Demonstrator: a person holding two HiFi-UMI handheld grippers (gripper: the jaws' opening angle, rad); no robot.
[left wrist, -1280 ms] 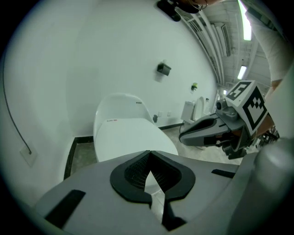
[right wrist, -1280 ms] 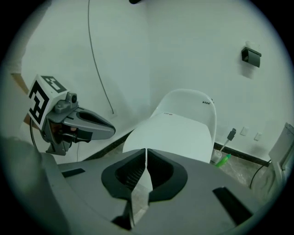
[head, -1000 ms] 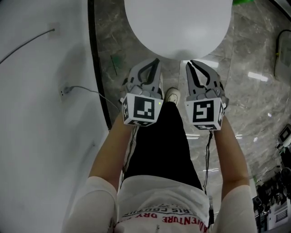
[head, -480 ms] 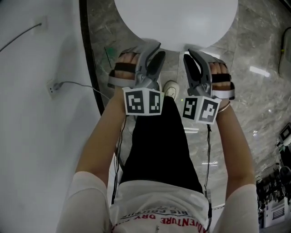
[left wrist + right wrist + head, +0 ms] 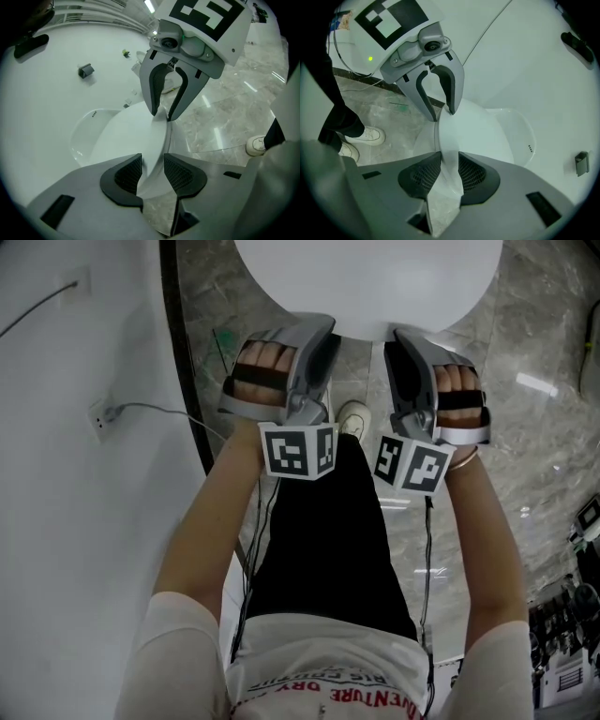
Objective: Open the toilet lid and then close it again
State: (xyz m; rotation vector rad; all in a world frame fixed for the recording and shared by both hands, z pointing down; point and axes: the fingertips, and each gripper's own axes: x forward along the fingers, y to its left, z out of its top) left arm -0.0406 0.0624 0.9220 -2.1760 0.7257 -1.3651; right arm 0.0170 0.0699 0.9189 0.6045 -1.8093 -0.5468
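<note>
The white toilet lid (image 5: 366, 277) lies down over the bowl at the top of the head view. Both grippers are at its front rim, rolled so that the person's hands face outward. My left gripper (image 5: 319, 334) straddles the rim. In the left gripper view the lid's edge (image 5: 126, 136) runs between my left gripper's (image 5: 152, 171) pads, whose jaws have just been opening. My right gripper (image 5: 398, 338) straddles the rim a hand's width to the right. The lid (image 5: 473, 131) fills the narrow gap of my right gripper (image 5: 449, 171).
A white wall with a socket (image 5: 97, 415) and a cable (image 5: 141, 409) runs down the left, above a dark base strip (image 5: 183, 381). Grey marble floor (image 5: 534, 427) surrounds the toilet. The person's shoe (image 5: 353, 418) stands just before the bowl. Equipment (image 5: 572, 652) sits at the lower right.
Both grippers have rolled outward and sunk to the lid's front rim. Their jaws, held together above the rim before, now stand apart around it.
</note>
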